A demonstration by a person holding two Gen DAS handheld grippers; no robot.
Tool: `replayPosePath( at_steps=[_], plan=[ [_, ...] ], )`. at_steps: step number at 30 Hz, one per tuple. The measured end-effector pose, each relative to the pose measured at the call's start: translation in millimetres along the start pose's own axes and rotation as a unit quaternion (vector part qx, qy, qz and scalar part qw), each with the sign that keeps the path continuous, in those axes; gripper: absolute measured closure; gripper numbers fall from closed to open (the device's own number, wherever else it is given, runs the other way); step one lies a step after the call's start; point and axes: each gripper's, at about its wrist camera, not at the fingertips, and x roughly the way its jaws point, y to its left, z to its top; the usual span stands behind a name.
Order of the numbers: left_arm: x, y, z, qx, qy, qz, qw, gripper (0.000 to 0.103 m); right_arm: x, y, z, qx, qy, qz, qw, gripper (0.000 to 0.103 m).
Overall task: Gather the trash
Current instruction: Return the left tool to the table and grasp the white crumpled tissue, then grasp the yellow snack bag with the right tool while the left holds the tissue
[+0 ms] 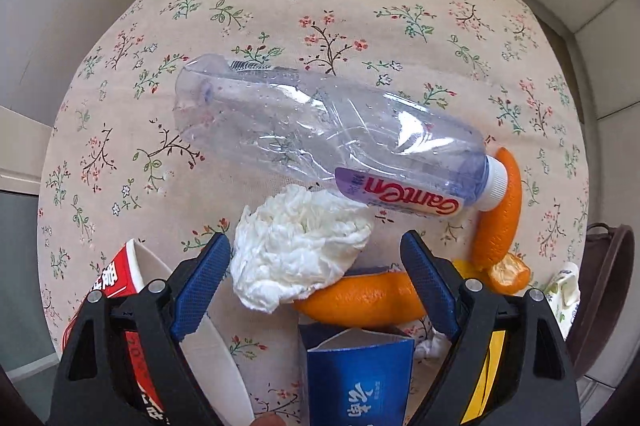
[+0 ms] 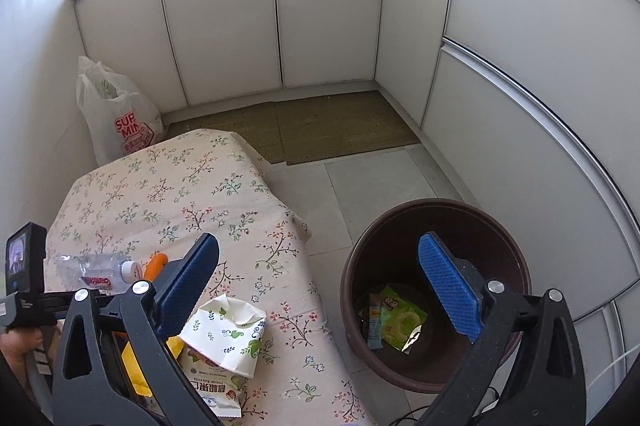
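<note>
White crumpled tissue (image 1: 298, 246) lies on the floral tablecloth (image 1: 360, 6), framed by your left gripper (image 1: 316, 246), whose jaws stand wide and grasp nothing. It looks feather-light and soft, so pinch across its thick middle; it should compress rather than slip. One edge rests on an orange peel (image 1: 360, 296), and the crushed plastic bottle (image 1: 320, 130) touches its far side, so expect both to shift. Your right gripper (image 2: 320, 266) hangs spread and empty above the brown bin (image 2: 436, 290) beside the table.

right gripper (image 2: 320, 286) open, over bin (image 2: 436, 218), perhaps
</note>
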Motion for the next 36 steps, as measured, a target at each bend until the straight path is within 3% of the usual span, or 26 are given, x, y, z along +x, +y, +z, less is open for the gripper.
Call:
replayPosePath(
  at_steps=[3,5,11,17,19,21,24,25,27,31,36],
  plan=[
    [7.0,1.4,-0.2,-0.003,0.004,-0.001,1.0,0.036,4.3,-0.8,0.5,0.008,0.011,0.009,1.0,0.007],
    [9.7,2.9,-2.3,0.0,0.007,0.003,1.0,0.05,6.8,-0.4,0.0,0.012,0.016,0.012,1.0,0.007],
    [-4.3,10.5,-11.3,0.008,-0.02,-0.005,0.9998,0.069,13.8,8.0,-4.1,0.002,0.038,0.031,0.999,0.007],
    [-51.9,13.2,-35.6,0.027,-0.067,-0.052,0.996,0.071,25.1,24.3,-17.8,-0.004,0.104,0.107,0.989,0.007],
    [-75.4,15.1,-47.7,0.035,-0.096,-0.074,0.992,0.071,30.4,31.0,-27.2,0.01,0.143,0.158,0.977,0.007],
    [-97.8,14.3,-56.8,0.043,-0.124,-0.096,0.9867,0.071,36.7,36.5,-38.5,0.041,0.188,0.216,0.957,0.007],
    [-122.9,19.9,-71.2,0.055,-0.163,-0.124,0.9772,0.071,53.9,45.2,-66.3,0.119,0.274,0.305,0.904,0.007],
    [-130.9,25.1,-78.9,0.061,-0.178,-0.127,0.9738,0.071,58.3,50.2,-75.8,0.136,0.293,0.317,0.892,0.008],
    [-140.5,35.6,-87.5,0.068,-0.206,-0.138,0.9664,0.071,64.1,58.4,-91.2,0.154,0.309,0.317,0.883,0.012],
    [-152.2,55.9,-106.8,0.076,-0.259,-0.181,0.9456,0.071,72.3,75.1,-112.7,0.172,0.326,0.305,0.878,0.024],
    [-150.0,66.3,-103.7,0.08,-0.267,-0.189,0.9417,0.071,84.7,90.0,-128.6,0.211,0.341,0.31,0.862,0.042]
  ],
)
